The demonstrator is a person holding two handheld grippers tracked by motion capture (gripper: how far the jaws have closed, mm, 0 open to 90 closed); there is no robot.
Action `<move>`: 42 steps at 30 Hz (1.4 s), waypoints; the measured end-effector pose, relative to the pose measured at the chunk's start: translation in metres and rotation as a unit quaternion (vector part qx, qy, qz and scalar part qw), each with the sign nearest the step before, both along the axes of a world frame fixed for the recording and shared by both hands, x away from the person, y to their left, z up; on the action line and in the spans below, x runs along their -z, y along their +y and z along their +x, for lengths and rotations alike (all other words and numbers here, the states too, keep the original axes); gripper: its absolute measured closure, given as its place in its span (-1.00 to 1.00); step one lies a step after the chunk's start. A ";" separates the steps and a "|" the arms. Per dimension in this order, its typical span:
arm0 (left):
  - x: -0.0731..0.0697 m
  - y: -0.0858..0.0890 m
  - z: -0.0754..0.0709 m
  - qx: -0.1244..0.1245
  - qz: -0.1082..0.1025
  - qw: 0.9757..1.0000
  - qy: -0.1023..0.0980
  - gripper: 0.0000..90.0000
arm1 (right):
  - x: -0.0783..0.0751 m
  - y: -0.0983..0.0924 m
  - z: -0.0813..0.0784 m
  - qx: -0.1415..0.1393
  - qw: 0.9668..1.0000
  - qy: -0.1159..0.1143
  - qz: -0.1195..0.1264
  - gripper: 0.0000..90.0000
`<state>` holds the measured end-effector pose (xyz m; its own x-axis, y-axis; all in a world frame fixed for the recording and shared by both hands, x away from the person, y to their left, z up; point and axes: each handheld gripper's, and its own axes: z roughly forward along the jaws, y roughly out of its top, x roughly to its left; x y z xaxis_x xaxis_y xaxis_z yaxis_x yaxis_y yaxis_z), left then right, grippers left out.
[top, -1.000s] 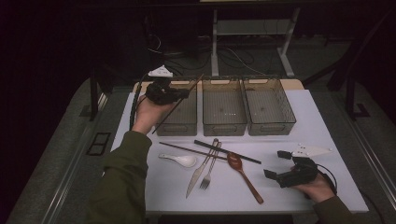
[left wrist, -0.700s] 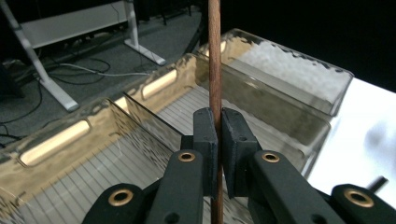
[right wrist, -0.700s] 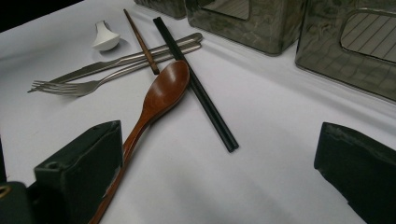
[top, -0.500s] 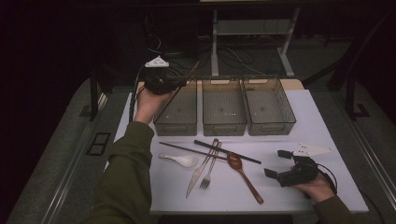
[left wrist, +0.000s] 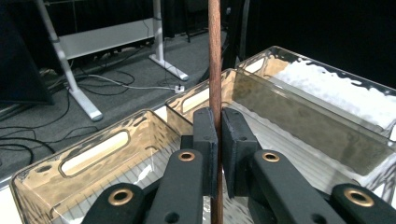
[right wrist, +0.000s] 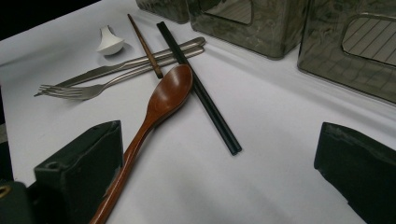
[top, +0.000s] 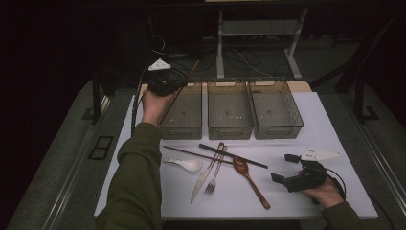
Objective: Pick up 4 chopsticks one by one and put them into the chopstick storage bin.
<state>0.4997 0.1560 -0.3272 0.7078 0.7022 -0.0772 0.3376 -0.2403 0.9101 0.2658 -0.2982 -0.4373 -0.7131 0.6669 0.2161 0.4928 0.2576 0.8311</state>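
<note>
At lower right the right gripper [top: 287,171] rests wide apart by the wooden spoon [top: 249,179]. Upper left, the left gripper [top: 181,85], clamped on a brown chopstick [left wrist: 215,70], has carried it back over the left bin [top: 184,125]; release looks next.

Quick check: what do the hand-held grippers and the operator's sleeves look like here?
Both are black. The left hand-held gripper carries a pale three-cornered plate and trails a dark cable; its jaws have flat black pads on arms with brass-coloured rivets. The right hand-held gripper has the same plate, blocky black pads and a cable. Sleeves are olive green.
</note>
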 end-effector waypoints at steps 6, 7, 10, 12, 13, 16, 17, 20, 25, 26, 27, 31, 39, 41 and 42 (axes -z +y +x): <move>0.018 0.003 0.002 -0.018 0.001 1.000 0.016 0.86 | 0.000 0.000 0.000 0.000 1.000 0.000 0.000 -0.98; 0.022 0.004 0.002 -0.020 0.004 1.000 0.020 0.86 | 0.000 0.000 0.000 0.000 1.000 0.000 0.000 -0.98; 0.032 0.005 0.004 -0.030 0.008 0.999 0.032 0.86 | 0.000 0.000 0.000 -0.001 1.000 0.000 0.000 -0.98; 0.035 0.006 0.004 -0.035 0.010 0.999 0.039 0.86 | 0.000 0.000 0.000 -0.001 1.000 0.000 0.000 -0.98; 0.036 0.005 0.004 -0.035 0.013 0.998 0.042 0.86 | 0.000 0.000 0.000 -0.001 1.000 0.000 0.000 -0.98; 0.038 0.003 0.005 -0.040 0.025 0.998 0.046 0.86 | 0.000 0.000 0.000 -0.001 1.000 0.001 0.001 -0.98; 0.038 0.002 0.005 -0.041 0.030 0.998 0.047 0.86 | 0.000 0.000 0.000 -0.001 1.000 0.000 0.001 -0.98; 0.041 0.000 0.006 -0.047 0.043 0.996 0.057 0.85 | 0.000 0.000 0.000 -0.001 1.000 0.000 0.000 -0.98; 0.046 -0.004 0.008 -0.060 0.055 0.994 0.072 0.85 | -0.001 0.000 0.000 -0.002 1.000 0.000 0.000 -0.98; 0.046 -0.004 0.008 -0.063 0.055 0.994 0.073 0.85 | -0.001 0.000 0.000 -0.002 1.000 0.000 0.000 -0.98; 0.046 -0.004 0.008 -0.065 0.062 0.993 0.073 0.84 | -0.001 0.000 0.000 -0.002 1.000 0.000 0.000 -0.98; 0.047 -0.004 0.009 -0.072 0.066 0.992 0.076 0.83 | -0.001 -0.001 0.000 -0.002 1.000 0.000 0.001 -0.98; 0.046 -0.002 0.008 -0.085 0.075 0.991 0.069 0.62 | -0.001 0.000 0.000 -0.002 1.000 0.000 0.000 -0.98; 0.044 -0.002 0.007 -0.084 0.074 0.991 0.068 0.60 | -0.001 0.000 0.000 -0.002 1.000 0.000 0.000 -0.98; 0.043 -0.003 0.006 -0.082 0.072 0.992 0.067 0.58 | -0.001 0.000 0.000 -0.002 1.000 0.000 0.000 -0.98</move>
<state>0.5059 0.1534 -0.3706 0.5736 0.8175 -0.0525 0.4981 -0.2972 0.8146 0.2653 -0.2986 -0.4366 -0.7153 0.6643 0.2169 0.4926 0.2592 0.8307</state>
